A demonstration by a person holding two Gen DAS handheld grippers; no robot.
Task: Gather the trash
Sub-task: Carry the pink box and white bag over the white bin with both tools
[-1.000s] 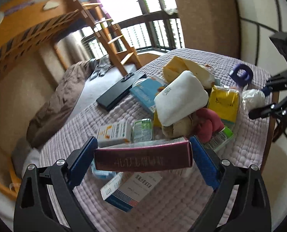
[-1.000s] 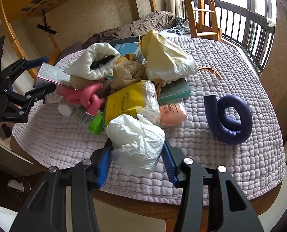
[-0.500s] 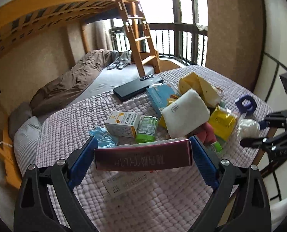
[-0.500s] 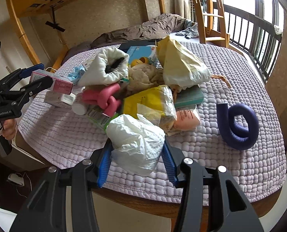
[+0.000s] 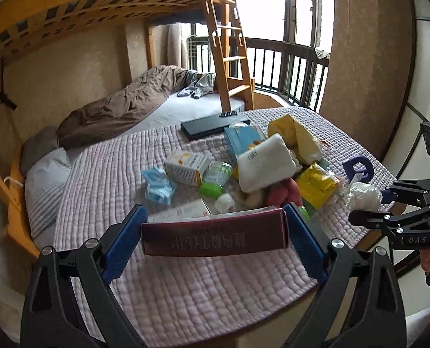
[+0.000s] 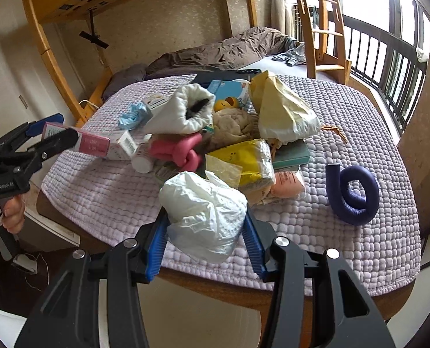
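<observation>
We see the table [image 6: 359, 261] spread with a quilted cloth and clutter. Above its near edge our left gripper [image 5: 215, 232] clamps a pink box [image 5: 215, 236] crosswise, its long axis spanning the jaws. Our right gripper [image 6: 204, 229] squeezes a crumpled white bag [image 6: 206, 208]. Both items hang lifted, ready to carry away.

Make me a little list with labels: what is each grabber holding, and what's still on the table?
left gripper: shut on dark pink box, held endwise between the jaws
right gripper: shut on crumpled white plastic bag
table: lilac quilted cover
still lying there: purple foam tube, yellow packet, pink foam tube
</observation>
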